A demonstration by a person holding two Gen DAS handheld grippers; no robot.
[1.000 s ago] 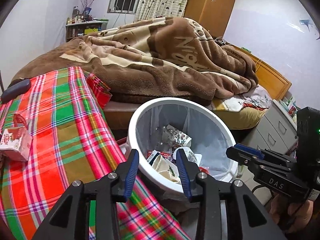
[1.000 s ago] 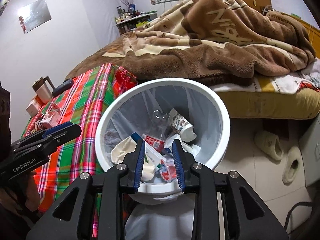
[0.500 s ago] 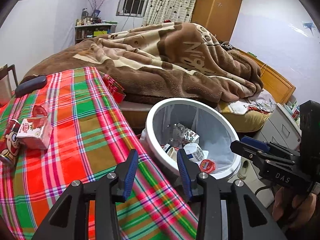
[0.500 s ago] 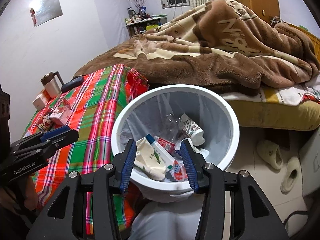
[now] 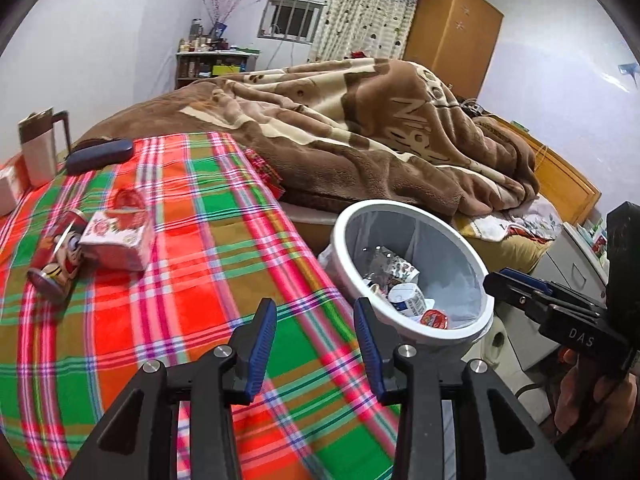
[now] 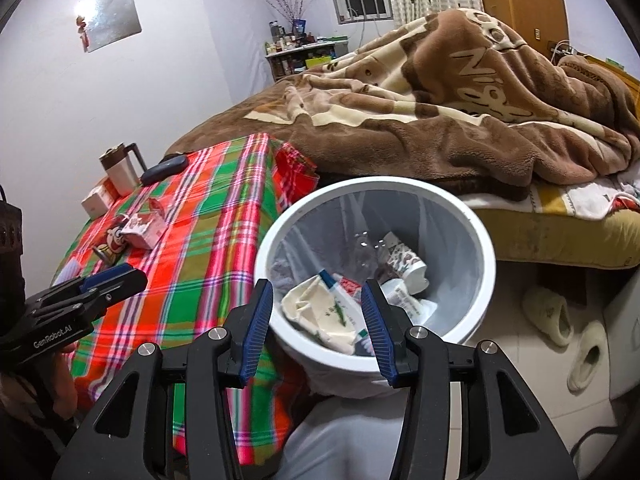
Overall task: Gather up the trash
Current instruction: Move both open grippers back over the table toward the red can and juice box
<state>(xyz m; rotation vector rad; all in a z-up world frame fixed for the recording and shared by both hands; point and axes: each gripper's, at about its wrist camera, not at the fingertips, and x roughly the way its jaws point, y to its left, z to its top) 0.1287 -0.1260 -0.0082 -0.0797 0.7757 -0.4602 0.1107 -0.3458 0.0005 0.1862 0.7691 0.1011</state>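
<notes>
A white trash bin (image 6: 486, 276) lined with a clear bag stands beside the table and holds several pieces of trash: a paper cup, a tube, crumpled wrappers. It also shows in the left wrist view (image 5: 344, 224). On the plaid tablecloth (image 5: 192, 300) lie a white-and-red carton (image 5: 118, 236) and a cartoon-printed can (image 5: 60, 260) on its side. My left gripper (image 5: 315, 340) is open and empty above the table's near edge. My right gripper (image 6: 318, 320) is open and empty just over the bin's near rim.
A thermos mug (image 5: 40, 146), a dark case (image 5: 99, 155) and a small box (image 6: 96, 200) sit at the table's far end. A bed with a brown blanket (image 5: 360, 140) lies behind. Slippers (image 6: 548, 312) lie on the floor by a grey cabinet (image 5: 576, 264).
My left gripper has moved left and back from over the bin to over the tablecloth. My right gripper's jaws have opened wider and it has drawn back from the bin.
</notes>
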